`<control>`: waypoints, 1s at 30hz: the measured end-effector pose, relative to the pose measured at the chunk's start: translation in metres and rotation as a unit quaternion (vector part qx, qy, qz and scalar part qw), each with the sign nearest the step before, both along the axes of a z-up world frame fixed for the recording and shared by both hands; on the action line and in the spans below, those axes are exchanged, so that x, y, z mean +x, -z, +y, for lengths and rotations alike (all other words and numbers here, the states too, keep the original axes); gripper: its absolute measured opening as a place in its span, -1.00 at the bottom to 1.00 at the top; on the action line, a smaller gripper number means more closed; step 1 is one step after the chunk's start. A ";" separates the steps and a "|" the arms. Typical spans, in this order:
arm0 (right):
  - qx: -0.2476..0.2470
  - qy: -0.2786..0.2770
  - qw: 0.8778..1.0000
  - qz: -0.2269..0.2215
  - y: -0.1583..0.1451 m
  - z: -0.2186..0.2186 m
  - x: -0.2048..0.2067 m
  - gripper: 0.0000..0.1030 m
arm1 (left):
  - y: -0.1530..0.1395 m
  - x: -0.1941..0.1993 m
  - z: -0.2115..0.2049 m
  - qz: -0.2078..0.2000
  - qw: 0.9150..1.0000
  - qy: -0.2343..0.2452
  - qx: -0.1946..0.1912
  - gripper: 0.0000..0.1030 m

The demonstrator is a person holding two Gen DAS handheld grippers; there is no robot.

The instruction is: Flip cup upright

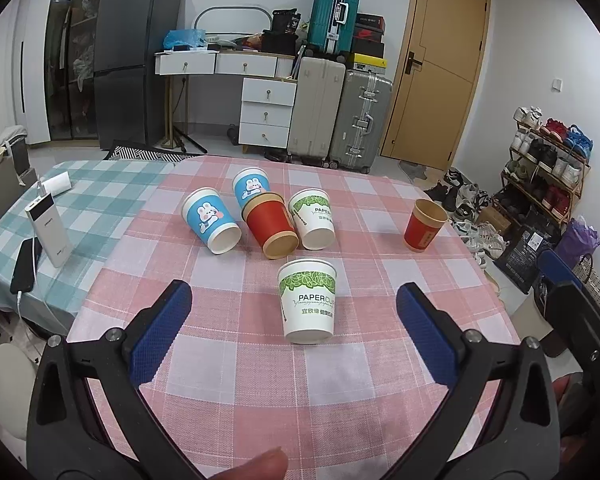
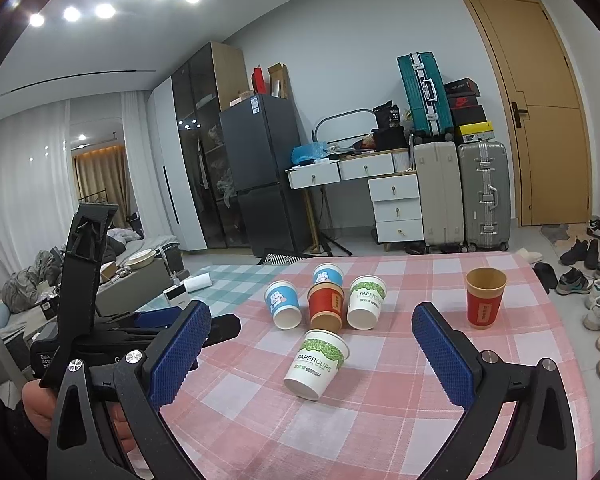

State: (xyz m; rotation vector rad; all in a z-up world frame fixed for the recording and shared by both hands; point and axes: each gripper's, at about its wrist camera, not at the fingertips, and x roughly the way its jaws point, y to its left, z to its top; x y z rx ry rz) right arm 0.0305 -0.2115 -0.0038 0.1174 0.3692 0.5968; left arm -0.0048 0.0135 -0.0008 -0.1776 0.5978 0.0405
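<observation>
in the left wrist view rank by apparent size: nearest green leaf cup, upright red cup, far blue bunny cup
1. Nearest green leaf cup, largest, though it sits closest to the camera.
2. Upright red cup.
3. Far blue bunny cup, smallest; partly hidden, so unsure.

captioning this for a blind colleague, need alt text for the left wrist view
Six paper cups sit on a pink checked tablecloth beyond the open left hand-held gripper: five upside down, the nearest a green-leaf cup, and one red cup upright at right. Suitcases and drawers line the wall behind.
</observation>
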 end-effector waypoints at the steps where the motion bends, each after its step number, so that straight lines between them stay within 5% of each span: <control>1: -0.002 0.001 1.000 -0.001 0.000 0.000 0.000 1.00 | 0.001 0.000 0.000 0.002 1.000 0.000 -0.001 0.98; 30: -0.001 0.003 1.000 0.000 -0.001 -0.001 -0.002 1.00 | 0.005 0.000 0.001 0.004 1.000 -0.002 -0.004 0.98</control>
